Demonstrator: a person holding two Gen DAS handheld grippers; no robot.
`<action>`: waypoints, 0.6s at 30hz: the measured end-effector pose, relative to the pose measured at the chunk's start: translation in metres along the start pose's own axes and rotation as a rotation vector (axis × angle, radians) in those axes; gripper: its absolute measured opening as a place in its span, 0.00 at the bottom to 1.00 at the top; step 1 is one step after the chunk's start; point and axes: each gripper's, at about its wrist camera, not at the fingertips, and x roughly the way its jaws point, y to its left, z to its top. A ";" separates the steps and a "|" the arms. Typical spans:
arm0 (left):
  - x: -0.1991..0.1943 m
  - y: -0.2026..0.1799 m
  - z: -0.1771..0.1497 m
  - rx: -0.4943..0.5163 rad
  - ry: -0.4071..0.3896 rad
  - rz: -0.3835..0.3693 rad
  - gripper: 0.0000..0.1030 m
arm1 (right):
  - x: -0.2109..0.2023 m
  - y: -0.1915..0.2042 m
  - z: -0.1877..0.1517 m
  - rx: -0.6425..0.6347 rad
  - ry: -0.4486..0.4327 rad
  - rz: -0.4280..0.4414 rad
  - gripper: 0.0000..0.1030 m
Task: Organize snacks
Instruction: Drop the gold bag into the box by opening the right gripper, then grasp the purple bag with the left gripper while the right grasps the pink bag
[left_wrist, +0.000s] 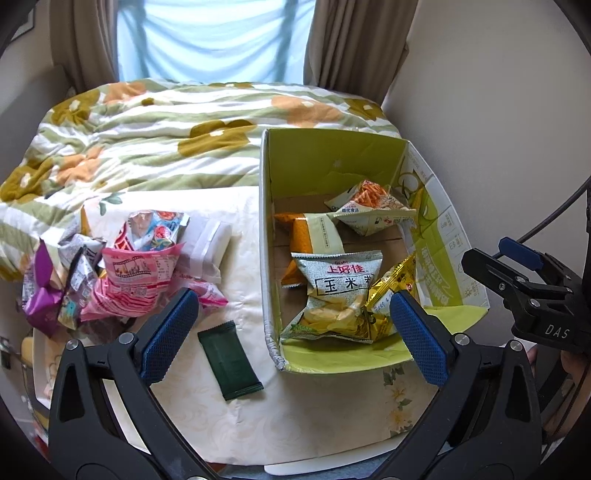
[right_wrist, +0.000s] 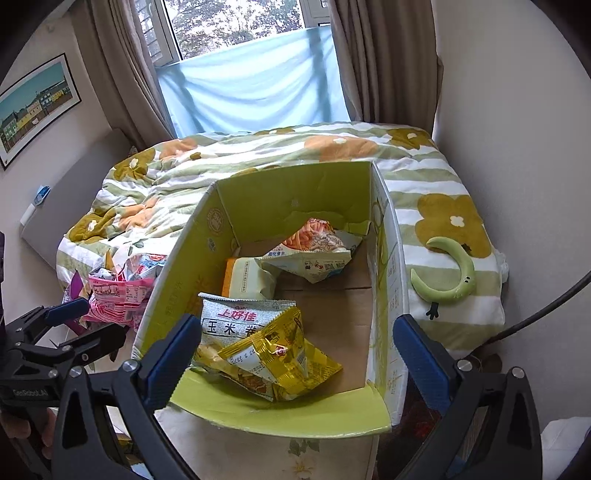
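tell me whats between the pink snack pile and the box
Only bare tablecloth between the pink snack pile and the box, shown in the left wrist view.

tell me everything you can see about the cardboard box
The box is open-topped cardboard, green-printed on its walls and flaps, with a bare brown floor. Its near flap is folded down flat toward the camera, and the near left corner looks frayed. It sits upright on a floral cloth against the quilt. Inside lie four snack bags: a grey-green one, a gold one, an orange one and a pale one at the back.
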 end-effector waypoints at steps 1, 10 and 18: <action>-0.006 0.001 0.000 -0.002 -0.013 0.007 0.99 | -0.004 0.002 0.002 -0.010 -0.011 0.007 1.00; -0.059 0.028 -0.012 -0.065 -0.082 0.111 0.99 | -0.029 0.040 0.019 -0.104 -0.076 0.124 1.00; -0.091 0.093 -0.044 -0.150 -0.117 0.195 0.99 | -0.024 0.093 0.015 -0.164 -0.094 0.266 1.00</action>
